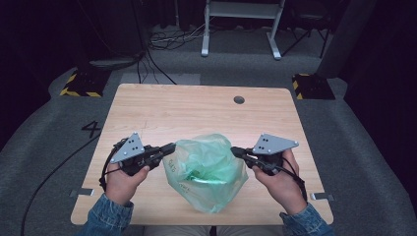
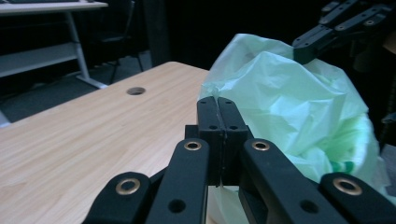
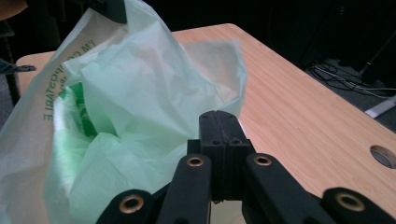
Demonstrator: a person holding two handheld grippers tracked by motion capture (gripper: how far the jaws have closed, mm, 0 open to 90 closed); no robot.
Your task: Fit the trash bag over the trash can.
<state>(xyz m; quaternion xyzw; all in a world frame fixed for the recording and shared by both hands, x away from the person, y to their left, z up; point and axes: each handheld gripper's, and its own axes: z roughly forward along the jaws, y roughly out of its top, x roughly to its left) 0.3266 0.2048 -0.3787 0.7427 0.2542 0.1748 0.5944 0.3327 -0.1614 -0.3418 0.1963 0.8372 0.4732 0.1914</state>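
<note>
Two grippers flank a pale green plastic bag (image 1: 206,169) that sits on the near half of the wooden table (image 1: 196,105), between the person's hands. At about nine o'clock of the bag, the left gripper (image 1: 169,147) points toward three o'clock, its tips touching the bag's left edge; in the left gripper view its jaws stand pressed flat together, with the bag's film (image 2: 289,107) just beside and past them, and I cannot tell whether any film is pinched between them. The bag stands puffed up and crumpled, with something darker green showing through its lower part. At about three o'clock of the bag, the right gripper (image 1: 235,151) points toward nine o'clock and meets the bag's right edge; the right gripper view shows its jaws likewise closed tight, the bag (image 3: 116,107) lying at their ten o'clock. A round hole (image 1: 239,100) sits in the tabletop at the far side, toward one o'clock of the bag.
</note>
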